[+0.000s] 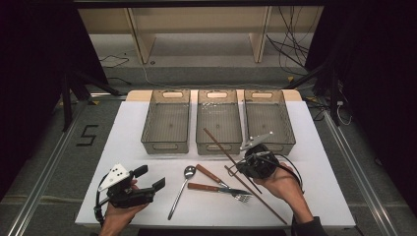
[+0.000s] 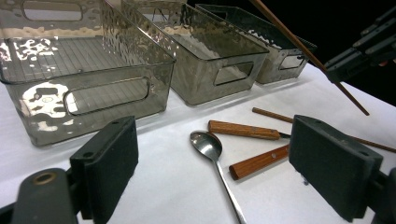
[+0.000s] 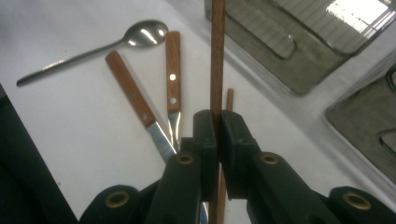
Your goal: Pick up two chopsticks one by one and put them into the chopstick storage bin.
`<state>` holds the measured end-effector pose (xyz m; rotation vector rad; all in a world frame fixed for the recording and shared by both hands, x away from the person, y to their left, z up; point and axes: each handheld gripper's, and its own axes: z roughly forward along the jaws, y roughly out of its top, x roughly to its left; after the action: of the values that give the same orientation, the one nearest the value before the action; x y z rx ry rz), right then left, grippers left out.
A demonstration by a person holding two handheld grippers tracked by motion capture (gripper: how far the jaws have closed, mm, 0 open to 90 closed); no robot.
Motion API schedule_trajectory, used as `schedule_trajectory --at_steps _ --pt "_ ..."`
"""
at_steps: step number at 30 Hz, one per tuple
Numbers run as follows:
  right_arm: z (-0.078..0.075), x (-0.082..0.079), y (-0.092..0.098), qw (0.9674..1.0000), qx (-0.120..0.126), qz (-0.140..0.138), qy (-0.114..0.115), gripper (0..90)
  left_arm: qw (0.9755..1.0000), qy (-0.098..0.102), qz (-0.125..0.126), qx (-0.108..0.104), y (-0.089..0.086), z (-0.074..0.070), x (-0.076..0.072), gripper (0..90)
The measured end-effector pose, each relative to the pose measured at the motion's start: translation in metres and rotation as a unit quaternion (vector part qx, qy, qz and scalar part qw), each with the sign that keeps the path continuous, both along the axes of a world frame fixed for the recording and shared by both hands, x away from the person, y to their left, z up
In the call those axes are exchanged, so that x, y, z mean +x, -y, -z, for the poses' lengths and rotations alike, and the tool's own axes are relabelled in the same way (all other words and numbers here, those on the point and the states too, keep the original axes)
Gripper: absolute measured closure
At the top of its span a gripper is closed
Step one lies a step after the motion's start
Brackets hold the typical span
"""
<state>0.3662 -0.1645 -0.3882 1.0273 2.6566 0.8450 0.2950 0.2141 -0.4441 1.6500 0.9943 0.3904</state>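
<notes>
My right gripper (image 1: 238, 168) (image 3: 218, 126) is shut on a brown chopstick (image 1: 219, 145) (image 3: 217, 56) and holds it off the table, its far end tilted toward the middle bin (image 1: 219, 123). A second chopstick (image 1: 260, 199) (image 3: 229, 100) lies on the white table (image 1: 133, 147) beneath it. A steel spoon (image 1: 184, 184) (image 2: 208, 143), a wooden-handled fork (image 1: 209, 174) and a knife (image 1: 201, 187) lie at front centre. Near the front left edge my left gripper (image 1: 150, 178) (image 2: 219, 154) is open, with nothing held, and faces the spoon.
Three clear grey bins stand in a row at the back: left (image 1: 166, 120), middle, right (image 1: 269, 118). All look bare inside. White table surface lies free between the bins and the cutlery. Cables lie on the floor beyond the table.
</notes>
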Motion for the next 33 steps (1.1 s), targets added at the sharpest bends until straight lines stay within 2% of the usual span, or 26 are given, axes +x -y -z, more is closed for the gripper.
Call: schedule_trajectory --at_steps 4,14,33 --pt "-0.003 0.004 -0.006 1.0 0.009 0.002 0.003 85.6 1.0 -0.001 -0.001 -0.001 0.0 0.0 0.0 15.3" --pt "-0.018 0.021 -0.04 0.9987 0.049 -0.004 0.017 85.6 1.0 0.001 -0.002 0.002 0.0 0.0 0.0 15.3" --pt "-0.029 0.053 -0.081 0.9964 0.08 0.007 0.027 85.6 1.0 0.001 -0.005 -0.002 -0.002 0.0 0.0 15.3"
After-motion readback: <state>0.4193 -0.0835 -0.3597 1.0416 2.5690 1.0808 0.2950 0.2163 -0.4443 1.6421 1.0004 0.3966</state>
